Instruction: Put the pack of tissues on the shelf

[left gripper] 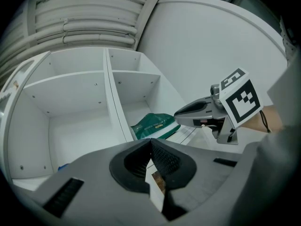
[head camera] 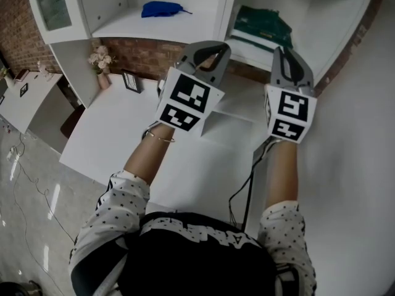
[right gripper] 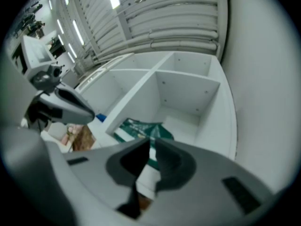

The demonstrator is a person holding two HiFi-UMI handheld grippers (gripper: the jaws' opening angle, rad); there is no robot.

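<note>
The soft green plastic pack of tissues (head camera: 262, 22) already lies inside the white shelf unit (head camera: 225, 5). It is in the compartment straight ahead of the right gripper (right gripper: 153, 147), and ahead and off to the right of the left gripper (left gripper: 151, 142). Neither gripper touches it. The left gripper's jaws are pressed fully together with nothing in them. The right gripper's jaws are down to a thin slit and also grip nothing. We judge the placing itself to be done, so the risks now lie in getting clear.

The pack seems to rest towards the front of its board, close to the upright divider, with the right gripper's tips near it. If we push those tips forward or swing them sideways, we could catch a corner of the wrapper. A light, slippery pack like this would probably slide and tip over the front edge onto the white tabletop (head camera: 117, 134) below both grippers.

The two grippers are also held just beside each other. A careless turn of either wrist could knock one marker cube against the other and jolt a jaw into the shelf edge.

The crumpled blue thing (head camera: 162, 8) sits in the compartment ahead and to the left of the left gripper. It looks well out of our way unless we drift that way.
</note>
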